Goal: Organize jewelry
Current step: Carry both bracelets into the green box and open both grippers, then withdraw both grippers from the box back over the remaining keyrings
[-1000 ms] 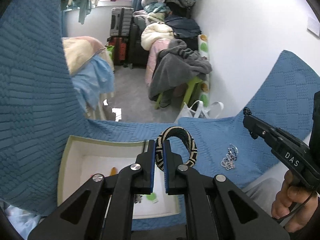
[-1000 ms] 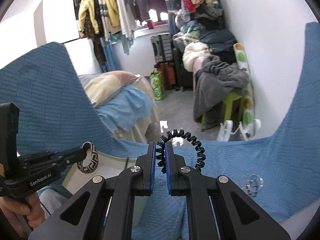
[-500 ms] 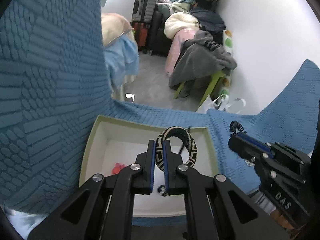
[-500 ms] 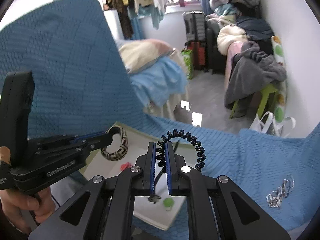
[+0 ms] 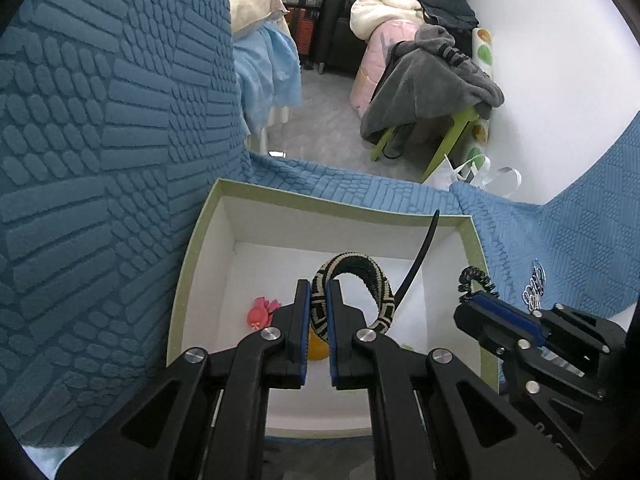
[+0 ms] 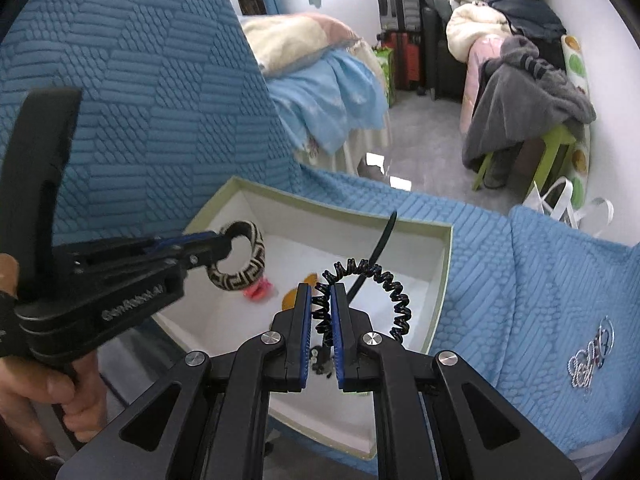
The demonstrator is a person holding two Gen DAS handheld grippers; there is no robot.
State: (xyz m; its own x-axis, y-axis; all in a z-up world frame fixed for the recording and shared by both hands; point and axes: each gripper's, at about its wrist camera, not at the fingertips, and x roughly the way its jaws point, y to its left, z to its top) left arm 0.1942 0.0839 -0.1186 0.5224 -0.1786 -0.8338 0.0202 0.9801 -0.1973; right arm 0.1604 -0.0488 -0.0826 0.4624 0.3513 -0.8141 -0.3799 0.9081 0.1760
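My left gripper point(image 5: 319, 292) is shut on a black-and-cream patterned bangle point(image 5: 360, 276) and holds it over the open white box point(image 5: 208, 220); it also shows in the right wrist view point(image 6: 224, 246) with the bangle point(image 6: 246, 272). My right gripper point(image 6: 321, 296) is shut on a black spiral hair tie point(image 6: 384, 284) above the box point(image 6: 444, 280); it shows in the left wrist view point(image 5: 472, 300) too. Inside the box lie a pink piece point(image 5: 262, 312), an orange piece point(image 6: 294, 296) and a black stick point(image 5: 420, 256).
The box sits on a blue quilted cover point(image 6: 540, 264). A silver chain bundle point(image 6: 592, 356) lies on the cover right of the box. Beyond the edge are a bed, a green stool with grey clothes point(image 5: 432, 80) and suitcases.
Both grippers moved left and down with their items; they now hang over the box interior, closer to its floor. The silver chain stays on the cover.
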